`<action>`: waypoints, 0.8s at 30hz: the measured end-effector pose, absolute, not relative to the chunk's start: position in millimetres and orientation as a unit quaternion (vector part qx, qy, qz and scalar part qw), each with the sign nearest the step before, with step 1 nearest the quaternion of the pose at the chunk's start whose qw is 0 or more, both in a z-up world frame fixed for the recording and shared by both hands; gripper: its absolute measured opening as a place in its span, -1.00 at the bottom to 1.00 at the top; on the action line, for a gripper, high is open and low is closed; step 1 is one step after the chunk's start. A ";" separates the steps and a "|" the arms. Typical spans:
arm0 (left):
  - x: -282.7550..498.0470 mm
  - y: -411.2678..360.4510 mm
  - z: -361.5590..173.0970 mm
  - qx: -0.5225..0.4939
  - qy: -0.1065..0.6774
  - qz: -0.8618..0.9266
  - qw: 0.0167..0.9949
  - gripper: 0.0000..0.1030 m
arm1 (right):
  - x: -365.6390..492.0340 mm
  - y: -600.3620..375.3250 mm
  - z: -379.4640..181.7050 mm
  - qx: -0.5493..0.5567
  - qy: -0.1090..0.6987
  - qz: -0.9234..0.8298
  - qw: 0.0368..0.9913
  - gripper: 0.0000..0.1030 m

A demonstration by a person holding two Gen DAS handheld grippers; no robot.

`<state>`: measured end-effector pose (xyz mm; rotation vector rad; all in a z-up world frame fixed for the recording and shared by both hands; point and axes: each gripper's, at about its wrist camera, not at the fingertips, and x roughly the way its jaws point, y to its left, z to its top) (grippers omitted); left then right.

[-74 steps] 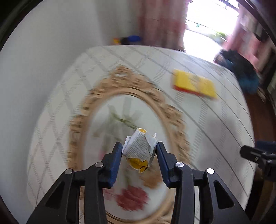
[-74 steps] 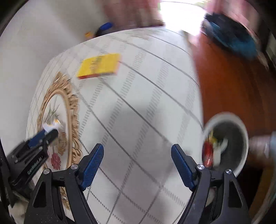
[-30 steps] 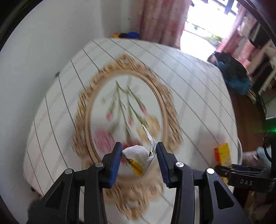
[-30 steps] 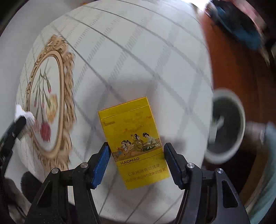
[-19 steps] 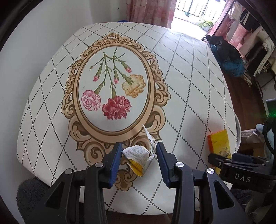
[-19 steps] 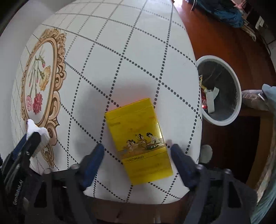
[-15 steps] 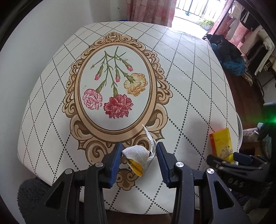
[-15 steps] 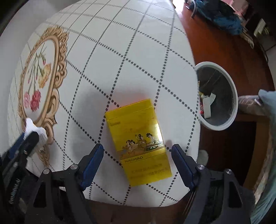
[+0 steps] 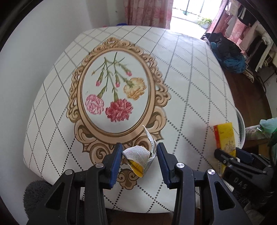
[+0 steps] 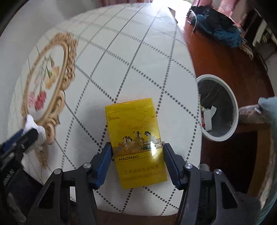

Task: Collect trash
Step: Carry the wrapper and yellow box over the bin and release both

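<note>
My left gripper [image 9: 138, 155] is shut on a crumpled white and yellow paper wrapper [image 9: 138, 155] and holds it above the near edge of the table [image 9: 190, 72]. My right gripper [image 10: 136, 155] is shut on a yellow HAOMAO cigarette box [image 10: 135, 135], held over the table's near right part; the box also shows in the left wrist view [image 9: 225, 136]. A white-rimmed trash bin [image 10: 232, 97] with some trash inside stands on the floor to the right of the table. The left gripper shows at the left of the right wrist view [image 10: 26, 136].
The tablecloth is white with a dotted diamond grid and a gold oval frame of carnations [image 9: 114, 93]. A wooden floor [image 10: 225, 57] lies to the right, with a pile of dark and blue clothes [image 10: 219, 29] at the back. Pink curtains [image 9: 147, 12] hang behind the table.
The right gripper was open around the yellow box and has closed on it. The left gripper still holds the wrapper and has barely shifted.
</note>
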<state>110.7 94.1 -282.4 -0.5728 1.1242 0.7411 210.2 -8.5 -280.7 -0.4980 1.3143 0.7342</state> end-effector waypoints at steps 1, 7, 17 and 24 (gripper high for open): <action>113.1 92.4 -277.5 -0.257 0.511 0.337 0.748 -0.28 | 219.5 -11.8 -277.0 -0.216 0.588 0.332 0.705 0.18; 144.4 77.6 -239.3 -0.237 0.489 0.312 0.779 -0.28 | 268.0 -50.9 -242.3 -0.149 0.564 0.336 0.739 0.18; 265.2 22.7 -192.0 -0.214 0.464 0.208 0.834 -0.28 | 379.6 -136.7 -189.9 -0.072 0.536 0.294 0.788 0.18; 372.9 -4.4 -213.7 -0.220 0.489 0.109 0.837 -0.28 | 453.8 -188.4 -207.4 -0.079 0.541 0.238 0.803 0.18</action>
